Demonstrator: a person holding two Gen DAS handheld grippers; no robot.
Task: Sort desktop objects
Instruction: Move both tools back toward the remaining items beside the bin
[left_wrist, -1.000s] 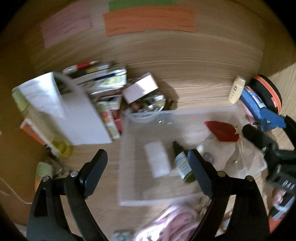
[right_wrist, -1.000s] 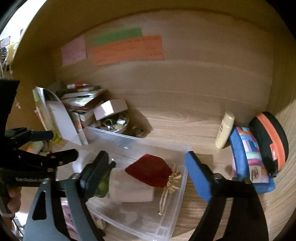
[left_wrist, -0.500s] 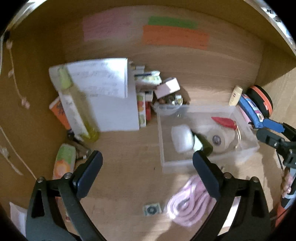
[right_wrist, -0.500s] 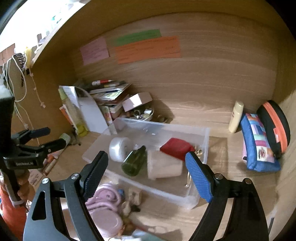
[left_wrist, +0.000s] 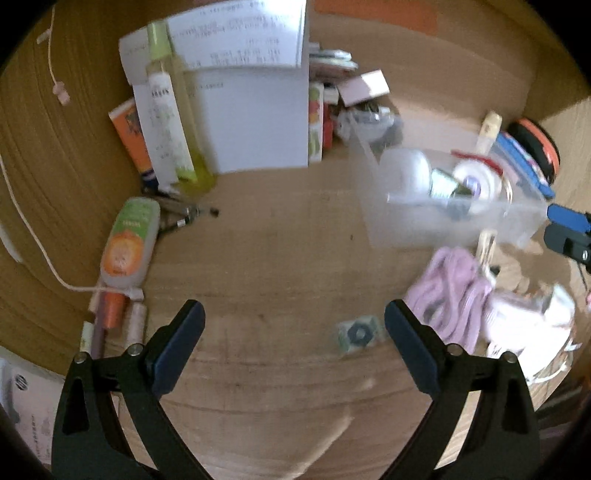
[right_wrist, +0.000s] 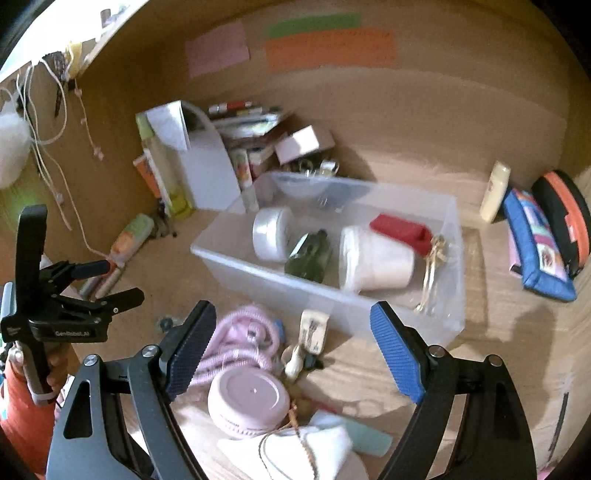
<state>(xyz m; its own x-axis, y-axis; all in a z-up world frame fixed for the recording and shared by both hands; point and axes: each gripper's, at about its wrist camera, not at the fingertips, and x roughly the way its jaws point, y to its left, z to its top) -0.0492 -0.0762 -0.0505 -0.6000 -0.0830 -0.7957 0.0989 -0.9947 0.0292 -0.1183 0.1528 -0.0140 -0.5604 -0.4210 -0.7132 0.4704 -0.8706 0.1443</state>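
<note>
Your right gripper (right_wrist: 291, 354) stood wide with nothing between its blue pads, hanging over the clutter nearest you: a round pink lidded case (right_wrist: 249, 400), a white drawstring pouch (right_wrist: 295, 454) and a coil of pink cable (right_wrist: 240, 343). The case looked rigid and smooth, so you would probably have wanted the pads across its flat sides, since its rounded rim could slip; the cable looked soft and light, best pinched through the middle of the bundle. Your left gripper (left_wrist: 293, 325) was empty too, its jaws having just opened to full spread over bare desk, with a small square packet (left_wrist: 358, 332) just beside its right pad. Further out sat the clear plastic bin (right_wrist: 454, 236), already holding a roll of white tape (right_wrist: 271, 232), a green glass bottle (right_wrist: 310, 254), a white jar on its side (right_wrist: 373, 262) and a red pouch (right_wrist: 402, 229). The bottle likely would have been heavy and breakable. Off to the left lay an orange-labelled tube (left_wrist: 129, 243), squashy by the look of it. Against the back wall stood a paper file holder (right_wrist: 207, 170) and a blue pencil case (right_wrist: 535, 240).
</note>
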